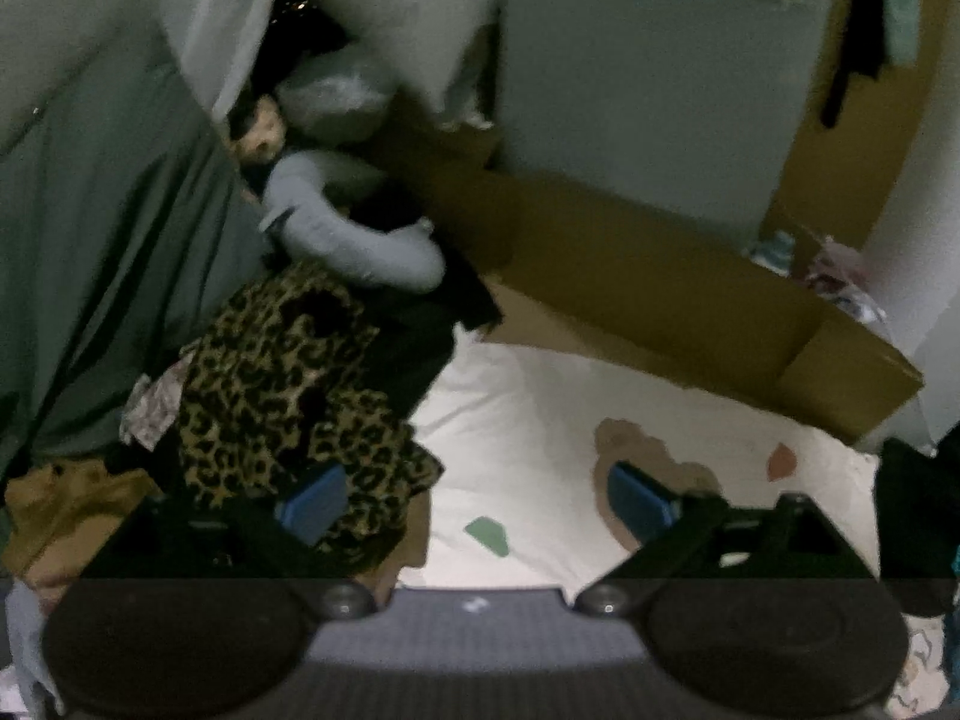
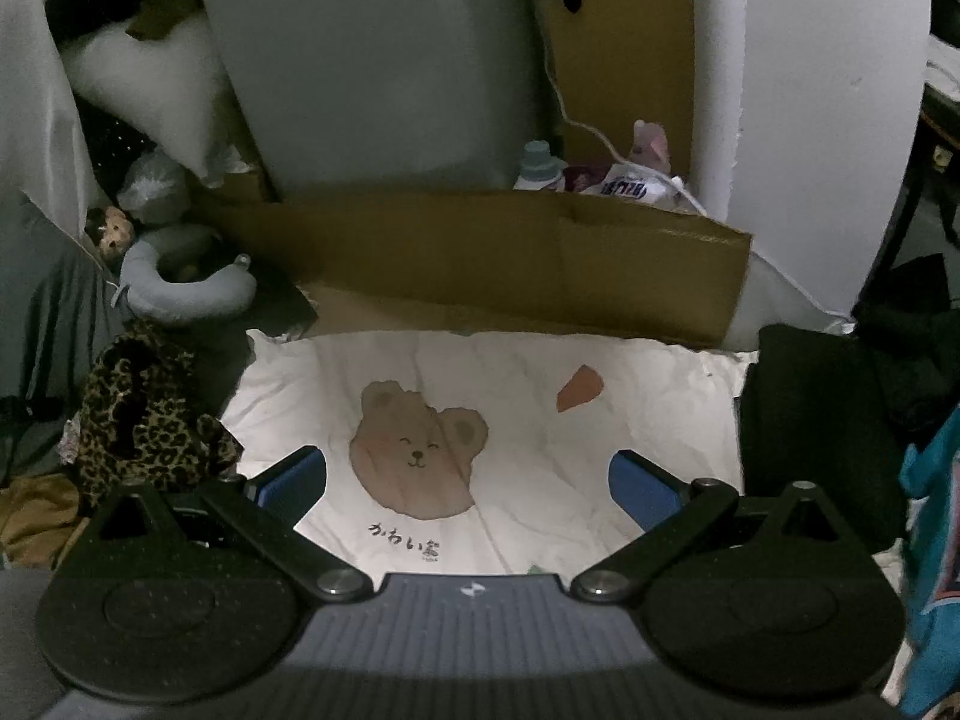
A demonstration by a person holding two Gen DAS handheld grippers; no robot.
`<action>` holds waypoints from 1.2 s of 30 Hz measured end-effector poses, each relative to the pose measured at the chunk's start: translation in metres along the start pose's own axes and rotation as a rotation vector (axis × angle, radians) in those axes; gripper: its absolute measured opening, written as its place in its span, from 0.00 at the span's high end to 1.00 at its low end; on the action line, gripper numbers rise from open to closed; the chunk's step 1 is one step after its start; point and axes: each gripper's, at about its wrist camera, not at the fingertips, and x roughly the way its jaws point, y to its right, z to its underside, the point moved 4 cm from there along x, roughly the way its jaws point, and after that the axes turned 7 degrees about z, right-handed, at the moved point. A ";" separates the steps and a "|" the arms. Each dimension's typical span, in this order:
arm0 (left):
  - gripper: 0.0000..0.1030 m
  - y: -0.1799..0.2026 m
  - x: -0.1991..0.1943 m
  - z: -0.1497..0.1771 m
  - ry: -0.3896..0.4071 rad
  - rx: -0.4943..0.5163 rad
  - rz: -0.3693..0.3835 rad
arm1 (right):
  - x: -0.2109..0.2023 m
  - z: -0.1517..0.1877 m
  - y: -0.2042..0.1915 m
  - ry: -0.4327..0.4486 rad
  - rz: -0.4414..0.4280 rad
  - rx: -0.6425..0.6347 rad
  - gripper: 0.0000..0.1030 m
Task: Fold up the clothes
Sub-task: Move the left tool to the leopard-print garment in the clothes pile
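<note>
Loosely heaped at the left edge of the white bear-print sheet [image 2: 510,420], the leopard-print garment [image 2: 144,420] lies crumpled while the left gripper [image 1: 474,504] and right gripper [image 2: 468,480] hover with fingers spread and empty, so a single-layer pinch could drag the whole bundle askew.

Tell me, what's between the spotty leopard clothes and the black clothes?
The white sheet with the bear picture lies between the leopard clothes and the black clothes, seen best from the right wrist view.
</note>
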 end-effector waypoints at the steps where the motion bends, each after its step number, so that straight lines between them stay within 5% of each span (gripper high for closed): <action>1: 0.07 -0.008 0.006 0.003 -0.003 -0.010 -0.006 | 0.005 0.000 0.000 -0.003 -0.005 0.006 0.00; 27: 0.12 -0.124 0.090 0.031 0.002 -0.136 -0.062 | 0.080 0.011 -0.045 0.072 -0.068 -0.044 0.00; 36: 0.13 -0.164 0.115 0.032 0.045 -0.204 -0.068 | 0.119 0.036 -0.045 0.016 -0.099 0.021 0.00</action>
